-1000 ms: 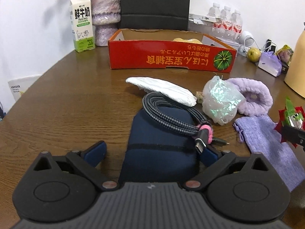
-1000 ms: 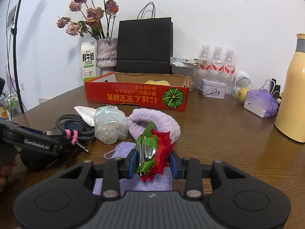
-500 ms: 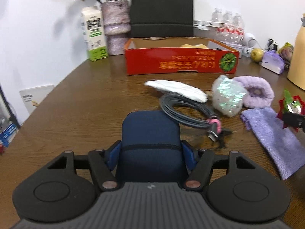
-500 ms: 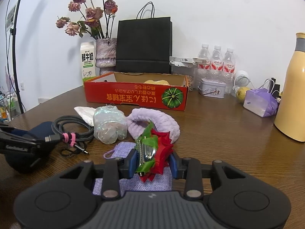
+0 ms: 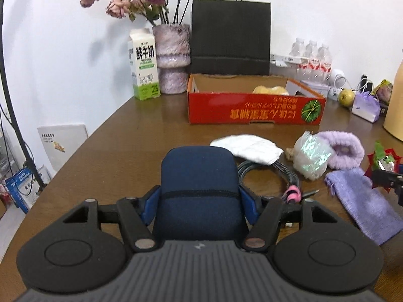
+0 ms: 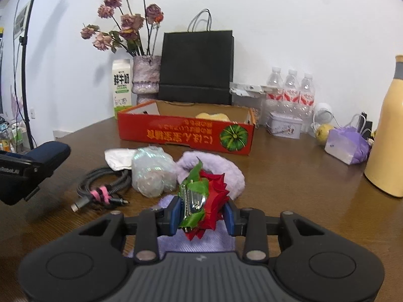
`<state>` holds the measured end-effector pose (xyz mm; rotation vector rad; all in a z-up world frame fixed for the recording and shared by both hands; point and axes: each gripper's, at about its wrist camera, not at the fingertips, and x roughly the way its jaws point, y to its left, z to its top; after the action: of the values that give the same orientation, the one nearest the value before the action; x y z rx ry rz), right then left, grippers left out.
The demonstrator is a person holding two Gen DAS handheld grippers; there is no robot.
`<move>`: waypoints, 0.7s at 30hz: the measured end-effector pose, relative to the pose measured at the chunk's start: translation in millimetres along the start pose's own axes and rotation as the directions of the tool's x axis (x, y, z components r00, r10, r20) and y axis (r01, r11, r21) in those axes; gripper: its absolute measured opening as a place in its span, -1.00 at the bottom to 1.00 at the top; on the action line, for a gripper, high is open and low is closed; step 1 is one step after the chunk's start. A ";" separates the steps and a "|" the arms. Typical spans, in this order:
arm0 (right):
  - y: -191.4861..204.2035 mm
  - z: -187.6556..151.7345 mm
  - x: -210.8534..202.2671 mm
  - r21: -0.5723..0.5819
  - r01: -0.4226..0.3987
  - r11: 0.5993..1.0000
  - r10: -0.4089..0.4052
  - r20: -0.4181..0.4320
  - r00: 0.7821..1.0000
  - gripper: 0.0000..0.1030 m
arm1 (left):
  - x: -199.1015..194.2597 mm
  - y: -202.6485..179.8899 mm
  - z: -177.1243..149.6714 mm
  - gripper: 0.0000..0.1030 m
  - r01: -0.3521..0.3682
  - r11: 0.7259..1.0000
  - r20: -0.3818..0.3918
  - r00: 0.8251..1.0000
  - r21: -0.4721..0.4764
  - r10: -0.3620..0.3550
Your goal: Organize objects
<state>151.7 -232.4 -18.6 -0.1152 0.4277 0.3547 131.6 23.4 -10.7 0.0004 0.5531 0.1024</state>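
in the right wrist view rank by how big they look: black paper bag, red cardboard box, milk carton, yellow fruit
1. red cardboard box and black paper bag: similar, too close to rank
2. milk carton
3. yellow fruit

A red artificial rose with green leaves and a shiny foil wrap (image 6: 201, 198) is clamped between the blue pads of the right claw (image 6: 201, 215), above a flat lilac knitted cloth (image 6: 199, 241) on the brown wooden table (image 6: 289, 176). Just behind it, a fluffy lilac ring (image 6: 226, 168) and a crumpled iridescent plastic bundle (image 6: 153, 173) are seen, touching each other. A coiled grey braided cable with a pink tie (image 6: 103, 186) lies to the left. At the left edge, a dark blue soft case (image 6: 51, 152) is gripped by the left claw (image 6: 27, 170), clear of the table. A red cardboard tray (image 6: 186, 133) stands further back.
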 end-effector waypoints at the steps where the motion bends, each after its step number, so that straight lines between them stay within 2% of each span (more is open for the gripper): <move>1: 1.1 2.9 -0.7 -0.002 -0.005 1.000 0.005 0.007 1.000 -0.35 | -0.9 -1.0 2.5 0.29 0.004 1.000 0.007 1.000 0.000 -0.004; 21: 10.0 70.9 14.4 -0.027 -0.036 0.999 0.038 0.101 0.994 -0.35 | 2.5 -21.8 57.3 0.29 0.082 0.997 0.114 0.990 0.006 -0.082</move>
<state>187.7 -205.6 39.1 -0.1135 0.3248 0.4009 165.8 3.5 36.2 -0.0150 0.4377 0.0214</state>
